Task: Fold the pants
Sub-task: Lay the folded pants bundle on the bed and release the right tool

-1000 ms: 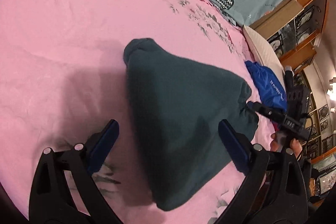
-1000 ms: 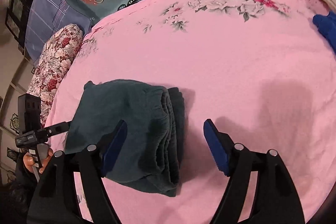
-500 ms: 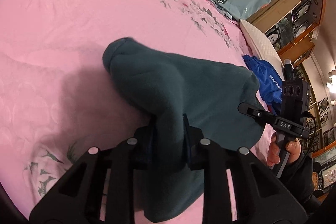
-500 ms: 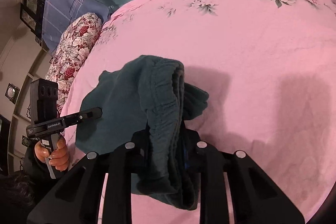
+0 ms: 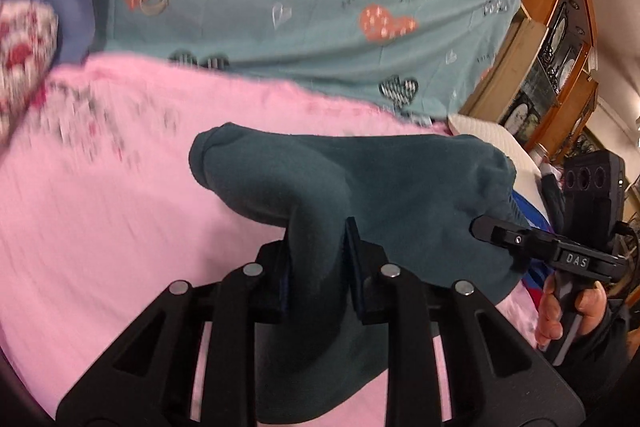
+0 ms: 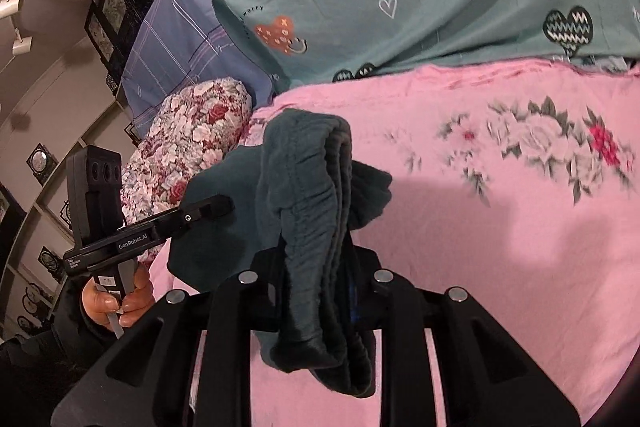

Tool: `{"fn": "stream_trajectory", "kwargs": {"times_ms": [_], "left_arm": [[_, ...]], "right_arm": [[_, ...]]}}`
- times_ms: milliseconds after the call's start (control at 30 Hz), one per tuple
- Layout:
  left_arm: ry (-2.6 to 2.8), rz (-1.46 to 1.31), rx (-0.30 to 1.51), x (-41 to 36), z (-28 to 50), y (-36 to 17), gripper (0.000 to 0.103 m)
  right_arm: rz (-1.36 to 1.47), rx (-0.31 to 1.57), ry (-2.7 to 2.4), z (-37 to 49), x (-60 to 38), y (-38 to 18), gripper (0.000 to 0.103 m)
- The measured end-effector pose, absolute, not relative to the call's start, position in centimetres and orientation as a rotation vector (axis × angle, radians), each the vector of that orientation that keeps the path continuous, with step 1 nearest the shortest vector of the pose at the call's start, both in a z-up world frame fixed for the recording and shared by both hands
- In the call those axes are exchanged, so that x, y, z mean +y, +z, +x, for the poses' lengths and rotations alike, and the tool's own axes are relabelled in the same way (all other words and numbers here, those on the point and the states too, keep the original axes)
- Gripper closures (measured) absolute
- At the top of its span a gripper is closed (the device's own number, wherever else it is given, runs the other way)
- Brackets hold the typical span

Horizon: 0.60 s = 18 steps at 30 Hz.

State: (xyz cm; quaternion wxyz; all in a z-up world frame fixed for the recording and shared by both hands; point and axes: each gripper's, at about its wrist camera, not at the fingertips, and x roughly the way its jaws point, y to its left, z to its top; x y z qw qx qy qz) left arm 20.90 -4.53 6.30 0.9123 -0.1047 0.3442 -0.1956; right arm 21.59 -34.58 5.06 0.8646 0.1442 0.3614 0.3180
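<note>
The dark teal folded pants (image 5: 360,187) hang between my two grippers, lifted off the pink bedspread (image 5: 100,227). My left gripper (image 5: 318,247) is shut on one end of the bundle. My right gripper (image 6: 316,259) is shut on the other end, where the gathered waistband (image 6: 308,195) shows. Each gripper shows in the other's view: the right one (image 5: 492,231) at the pants' right edge, the left one (image 6: 216,205) at their left edge.
A teal heart-print quilt (image 5: 300,7) lies along the far side of the bed. A floral pillow (image 6: 192,147) and a blue plaid pillow (image 6: 180,39) lie at the left. A wooden cabinet (image 5: 552,47) and a blue garment (image 5: 528,215) are at the right.
Both grippers closed on the ends of the folded pants and lifted them off the bed. Both views have tilted up toward the quilt.
</note>
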Motion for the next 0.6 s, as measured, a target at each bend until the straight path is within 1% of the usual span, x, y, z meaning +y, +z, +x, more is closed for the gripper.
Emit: {"fn": "stream_trajectory", "kwargs": {"times_ms": [67,167,233,300,333,367,400,433,467,533,600], "left_arm": [[-0.368,-0.205,0.661,-4.1,23.9,8.4,0.081],[-0.327,-0.185,0.602,-3.8,29.0,9.5,0.081],[-0.309,-0.191,0.6,-4.0,33.2,8.4,0.081],[-0.272,-0.188,0.606,-4.4,37.8,6.2,0.081],[-0.24,-0.202,0.611,-4.3,40.5,4.2,0.08],[-0.196,-0.21,0.625,-4.1,42.7,2.2,0.074],[-0.116,-0.228,0.654,-3.6,45.4,-0.6,0.068],[-0.049,-0.241,0.68,-3.0,47.2,-2.6,0.053],[0.015,-0.254,0.744,-2.1,49.0,-4.8,0.035],[0.068,-0.267,0.81,-0.4,50.4,-6.5,0.033],[0.062,-0.259,0.769,1.1,49.1,-5.7,0.019]], "right_arm": [[0.284,0.723,0.657,24.0,-33.7,6.8,0.081],[0.262,0.67,0.635,28.9,-32.5,8.3,0.081],[0.266,0.649,0.622,32.6,-31.7,8.0,0.081],[0.248,0.629,0.579,36.9,-31.1,6.4,0.081],[0.244,0.62,0.558,38.4,-30.9,5.5,0.079],[0.233,0.611,0.518,40.3,-30.8,4.0,0.076],[0.219,0.626,0.45,42.6,-30.7,1.6,0.058],[0.22,0.682,0.387,44.5,-30.7,-0.8,0.052],[0.21,0.753,0.304,46.2,-30.9,-3.7,0.052],[0.215,0.766,0.241,46.7,-31.7,-6.1,0.052],[0.248,0.717,0.239,45.3,-32.9,-6.1,0.052]]}}
